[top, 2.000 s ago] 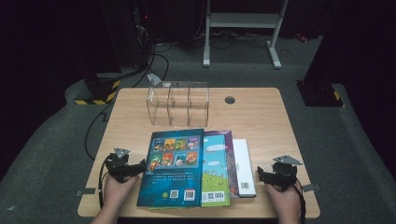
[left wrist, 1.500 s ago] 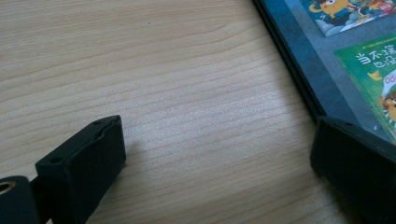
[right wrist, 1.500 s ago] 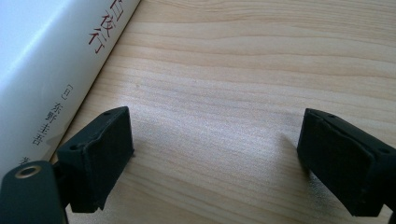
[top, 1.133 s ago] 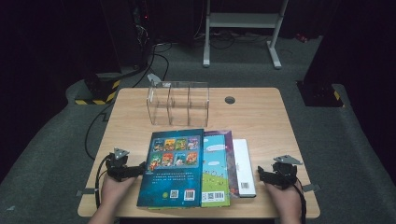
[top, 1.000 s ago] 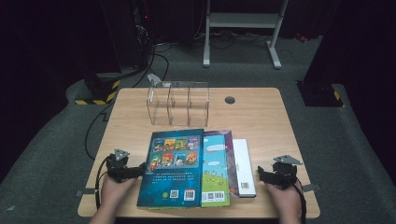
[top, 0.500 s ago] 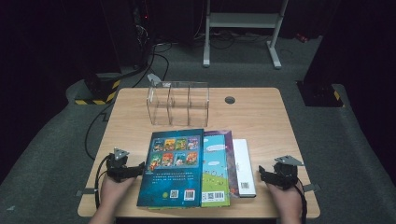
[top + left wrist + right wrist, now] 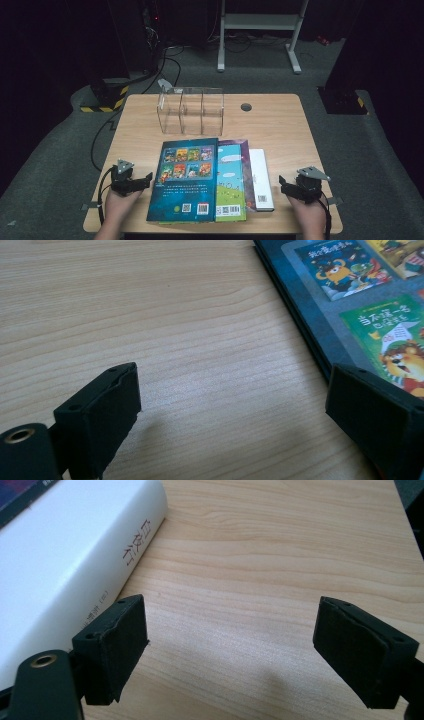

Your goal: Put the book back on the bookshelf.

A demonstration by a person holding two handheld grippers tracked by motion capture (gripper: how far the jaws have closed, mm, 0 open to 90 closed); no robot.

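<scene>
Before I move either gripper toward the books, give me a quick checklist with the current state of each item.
1. Left gripper open and holding nothing: ok, jaws stand wide over bare wood.
2. Right gripper open and holding nothing: ok, jaws wide apart.
3. Dark blue book reachable from the left: ok, its edge lies just beside the left gripper's jaw.
4. White book reachable from the right: ok, its spine faces the right gripper, with bare table between.
5. Clear divider rack upright, slots free: ok, it stands behind the books with nothing in it.
6. How many books lie under the top ones: cannot tell.
</scene>
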